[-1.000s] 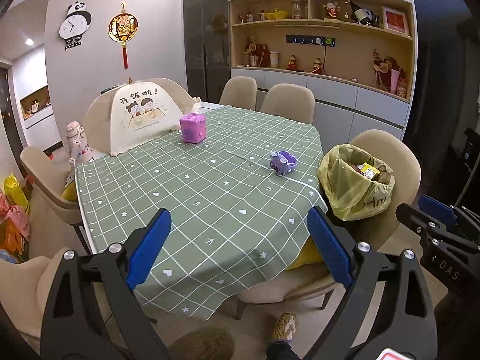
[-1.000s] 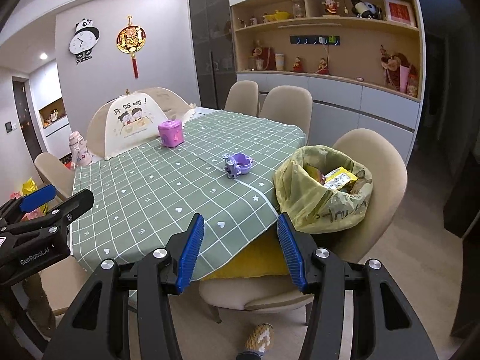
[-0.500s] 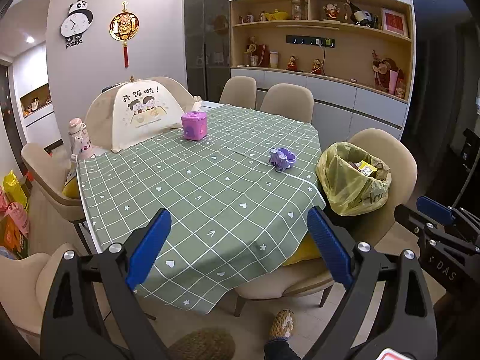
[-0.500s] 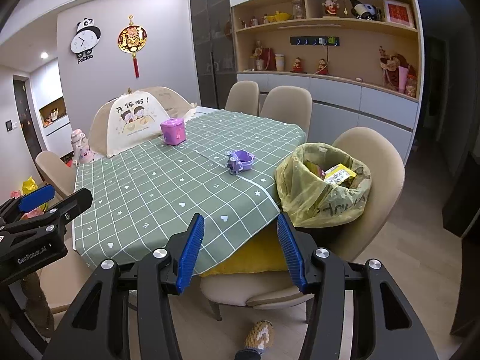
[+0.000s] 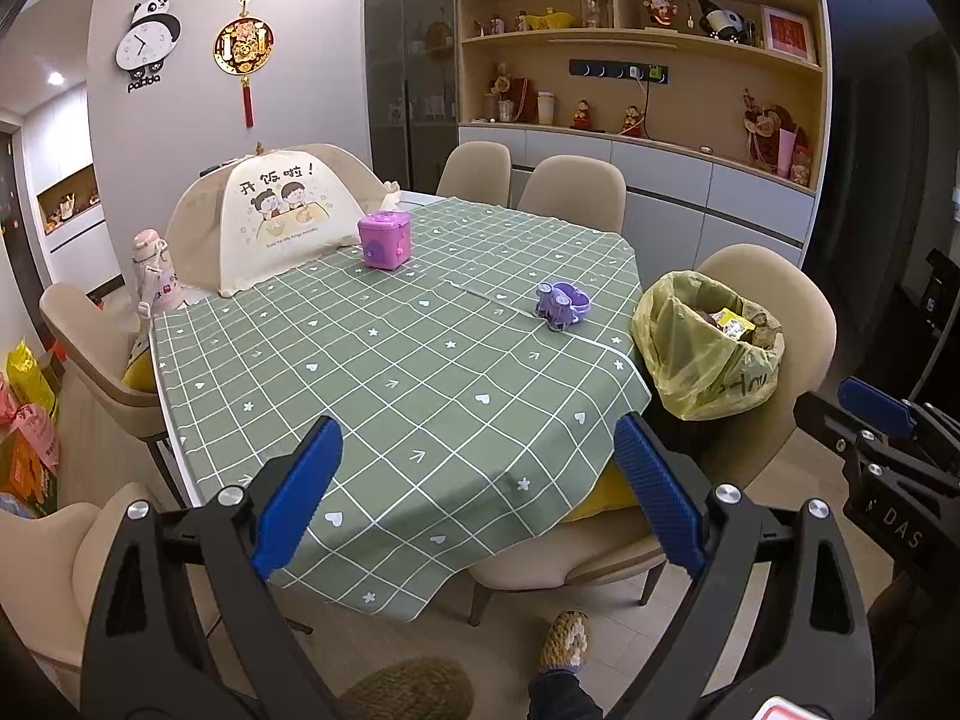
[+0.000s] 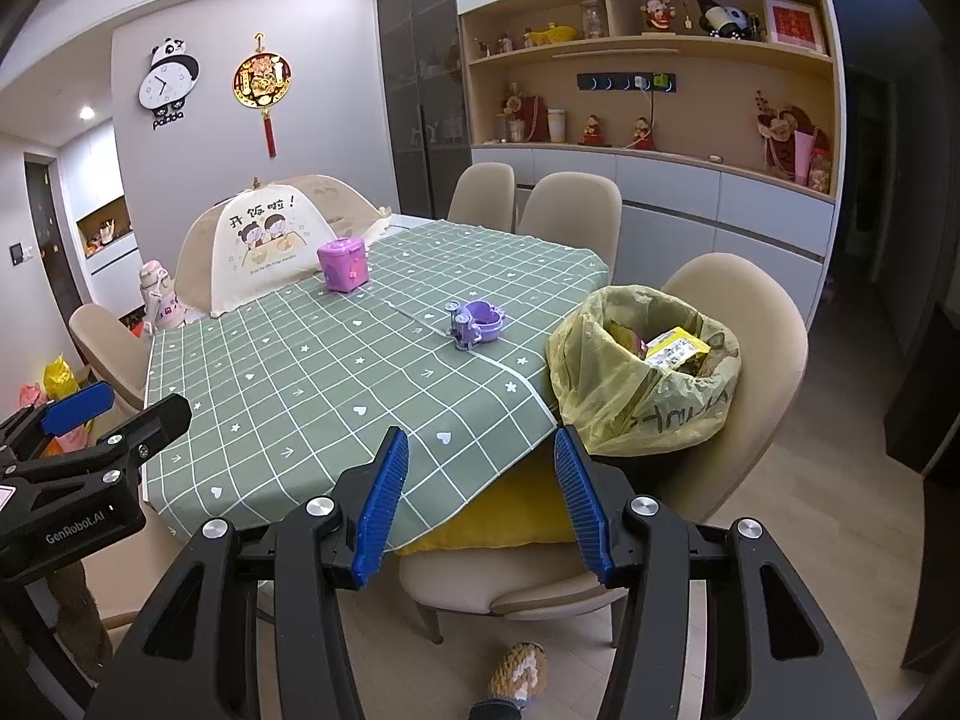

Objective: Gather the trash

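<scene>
A yellow trash bag [image 5: 705, 354] [image 6: 642, 381] holding wrappers sits on a beige chair at the table's right side. My left gripper [image 5: 477, 477] is open and empty, held back from the near edge of the green checked tablecloth [image 5: 390, 372]. My right gripper [image 6: 480, 498] is open and empty too, over the table's near right corner, short of the bag. Each gripper shows at the edge of the other's view. No loose trash shows on the cloth [image 6: 336, 372].
On the table stand a purple box [image 5: 384, 238] [image 6: 342, 264], a small purple toy [image 5: 561, 303] [image 6: 475, 323] and a mesh food cover [image 5: 276, 222]. Beige chairs [image 6: 738, 324] ring the table. A person's slippered foot [image 5: 564, 642] is on the floor below. Cabinets line the back wall.
Both views have drawn back slightly from the table, so the table and the bag look a little smaller and farther. Both grippers stayed open and empty.
</scene>
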A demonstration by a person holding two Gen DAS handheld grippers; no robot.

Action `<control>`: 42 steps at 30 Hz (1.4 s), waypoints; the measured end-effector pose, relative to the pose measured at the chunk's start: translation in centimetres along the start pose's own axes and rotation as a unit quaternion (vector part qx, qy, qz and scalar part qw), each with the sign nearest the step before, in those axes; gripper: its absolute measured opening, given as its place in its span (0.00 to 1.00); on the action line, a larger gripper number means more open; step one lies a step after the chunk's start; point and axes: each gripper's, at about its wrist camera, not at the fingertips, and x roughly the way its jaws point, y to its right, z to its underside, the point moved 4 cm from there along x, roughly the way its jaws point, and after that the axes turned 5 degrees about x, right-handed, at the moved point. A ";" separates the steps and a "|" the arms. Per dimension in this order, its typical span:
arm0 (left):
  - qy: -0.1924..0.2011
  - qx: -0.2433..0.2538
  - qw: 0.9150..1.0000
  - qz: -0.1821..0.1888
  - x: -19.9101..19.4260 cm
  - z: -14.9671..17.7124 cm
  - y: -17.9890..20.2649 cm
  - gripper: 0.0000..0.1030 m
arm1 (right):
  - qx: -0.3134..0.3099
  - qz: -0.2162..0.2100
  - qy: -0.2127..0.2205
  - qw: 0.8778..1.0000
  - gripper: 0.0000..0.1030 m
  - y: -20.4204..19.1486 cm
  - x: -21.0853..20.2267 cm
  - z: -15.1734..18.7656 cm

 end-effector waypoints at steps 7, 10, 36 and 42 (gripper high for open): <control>0.000 0.005 1.000 0.003 0.2 0.0 0.7 0.85 | 0.000 0.001 -0.001 1.000 0.47 0.3 0.2 -0.1; -0.002 0.009 1.000 0.002 0.4 0.0 0.9 0.85 | 0.000 -0.001 -0.002 1.000 0.47 0.6 0.4 -0.1; -0.009 0.018 1.000 0.011 1.8 -0.3 2.0 0.85 | 0.004 0.006 -0.003 1.000 0.47 2.3 1.3 -0.2; -0.009 0.020 1.000 0.016 3.1 -0.5 2.0 0.85 | 0.002 0.009 -0.012 1.000 0.47 2.3 2.6 -0.5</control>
